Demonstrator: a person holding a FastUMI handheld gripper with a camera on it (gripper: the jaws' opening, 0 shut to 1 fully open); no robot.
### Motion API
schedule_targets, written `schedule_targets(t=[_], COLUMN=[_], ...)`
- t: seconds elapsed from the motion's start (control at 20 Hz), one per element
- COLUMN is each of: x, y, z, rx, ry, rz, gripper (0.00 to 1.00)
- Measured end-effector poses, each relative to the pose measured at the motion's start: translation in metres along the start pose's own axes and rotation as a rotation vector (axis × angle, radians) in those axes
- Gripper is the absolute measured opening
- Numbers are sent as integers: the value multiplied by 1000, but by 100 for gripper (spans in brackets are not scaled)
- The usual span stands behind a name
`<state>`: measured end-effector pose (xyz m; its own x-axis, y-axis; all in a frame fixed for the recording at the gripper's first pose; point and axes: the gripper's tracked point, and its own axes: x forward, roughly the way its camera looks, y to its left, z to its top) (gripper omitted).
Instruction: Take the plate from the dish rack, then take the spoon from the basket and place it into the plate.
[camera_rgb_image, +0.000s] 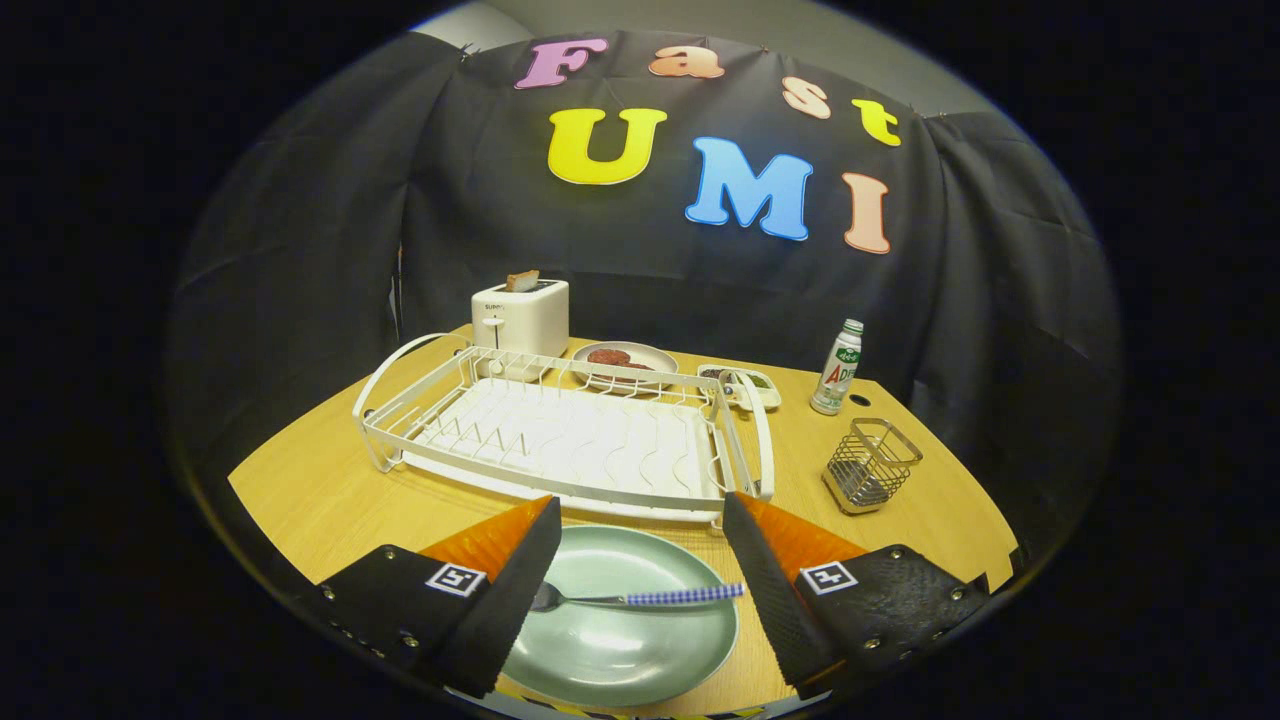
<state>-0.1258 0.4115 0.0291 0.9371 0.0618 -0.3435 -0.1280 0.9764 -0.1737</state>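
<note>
Gripper view: gripper (640, 520) fingers spread wide, holding nothing, over the desk's (300, 490) near edge. Between them the plate (620, 640) lies flat with the spoon (630, 598) across it, handle end at the right finger. Just beyond, the dish rack (560, 440). Right of the rack, the wire basket (868, 465); bottle (836, 368) behind it. Toaster (520, 315) at the far edge.

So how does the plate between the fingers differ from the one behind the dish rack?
The green plate lies on the table between the open gripper fingers, in front of the dish rack; the far plate sits beyond the rack, beside the toaster. The green plate holds a spoon; the far plate holds dark round food. The far plate looks paler. Both lie flat on the table.
</note>
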Motion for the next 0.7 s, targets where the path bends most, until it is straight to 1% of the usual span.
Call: schedule_targets(t=[0.2,0.3,0.5,0.7], x=[-3,-9,-26,-45], y=[-7,-16,-41,-77], z=[20,43,114,185], rx=[-1,8,42,82], ry=[-26,-57,-192,-335], rz=[-2,-9,-26,-46], gripper=[97,97,97,96])
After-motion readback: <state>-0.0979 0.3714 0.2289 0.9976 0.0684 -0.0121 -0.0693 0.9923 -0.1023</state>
